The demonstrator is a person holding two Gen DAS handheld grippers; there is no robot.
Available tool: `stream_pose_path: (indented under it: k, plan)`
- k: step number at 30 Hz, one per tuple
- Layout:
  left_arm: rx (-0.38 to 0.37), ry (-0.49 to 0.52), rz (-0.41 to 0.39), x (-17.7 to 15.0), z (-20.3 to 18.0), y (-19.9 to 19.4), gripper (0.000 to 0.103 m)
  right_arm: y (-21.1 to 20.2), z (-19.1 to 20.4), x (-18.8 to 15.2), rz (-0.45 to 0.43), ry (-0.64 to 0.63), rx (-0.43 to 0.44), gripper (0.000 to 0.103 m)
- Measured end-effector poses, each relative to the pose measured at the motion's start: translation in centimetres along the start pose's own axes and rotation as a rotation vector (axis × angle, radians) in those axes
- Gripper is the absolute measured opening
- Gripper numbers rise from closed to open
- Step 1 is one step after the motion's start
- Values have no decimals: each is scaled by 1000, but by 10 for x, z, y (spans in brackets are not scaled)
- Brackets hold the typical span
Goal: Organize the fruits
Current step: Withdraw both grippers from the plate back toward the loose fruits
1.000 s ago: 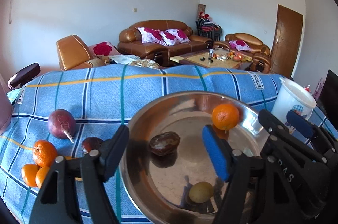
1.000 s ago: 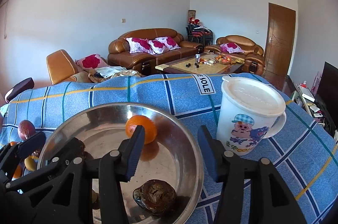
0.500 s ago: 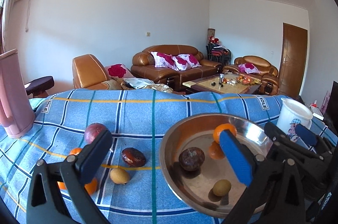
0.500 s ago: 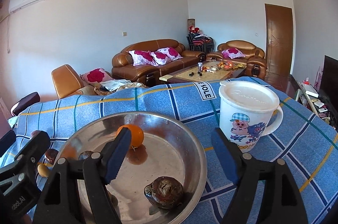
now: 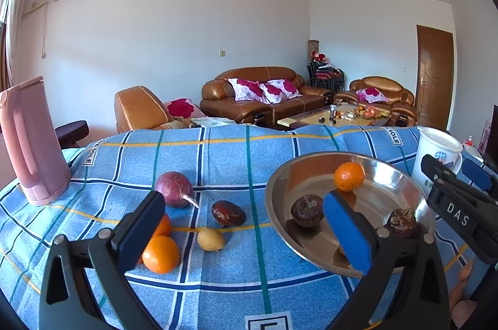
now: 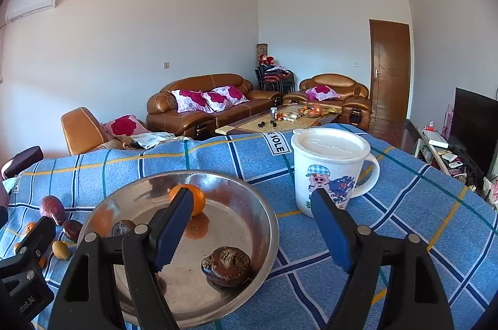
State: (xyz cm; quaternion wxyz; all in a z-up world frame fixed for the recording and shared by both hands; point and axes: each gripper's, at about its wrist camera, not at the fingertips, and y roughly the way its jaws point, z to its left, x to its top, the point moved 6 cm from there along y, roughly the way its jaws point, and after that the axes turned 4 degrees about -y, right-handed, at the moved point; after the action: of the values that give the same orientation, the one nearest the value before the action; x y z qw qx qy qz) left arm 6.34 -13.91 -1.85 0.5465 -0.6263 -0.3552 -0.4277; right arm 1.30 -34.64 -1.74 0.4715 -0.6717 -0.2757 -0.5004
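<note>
A steel bowl [image 5: 382, 193] on the blue checked cloth holds an orange [image 5: 348, 176] and two dark brown fruits [image 5: 306, 210] [image 5: 401, 222]. Left of the bowl lie a purple fruit [image 5: 174, 190], a brown fruit [image 5: 228, 213], a small yellow fruit [image 5: 211, 239] and oranges [image 5: 161, 253]. My left gripper [image 5: 242, 233] stands wide open and empty above the cloth, between these fruits and the bowl. My right gripper [image 6: 250, 232] is open and empty over the bowl [image 6: 236, 205]; a brown fruit [image 6: 226, 266] lies below it, and the orange [image 6: 196, 202] sits beyond its left finger.
A white lidded mug [image 6: 330, 168] with a cartoon pig stands just right of the bowl. A tall pink kettle [image 5: 31, 143] stands at the cloth's far left. Sofas and a coffee table fill the room behind.
Both grippers have drawn back from the bowl and both jaws have widened. The loose fruits and the pink kettle at the left have come into the left wrist view.
</note>
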Motion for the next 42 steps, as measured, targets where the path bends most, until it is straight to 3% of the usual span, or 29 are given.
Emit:
stream_pose_path:
  k: [23,42]
  plan:
    - [21,8,2,-15,52,-39,103,-49,34,-22,52,-29,-20,79]
    - [129,-7,26,-11,145,-32,103,-64,102,-30,80,-44,72,79]
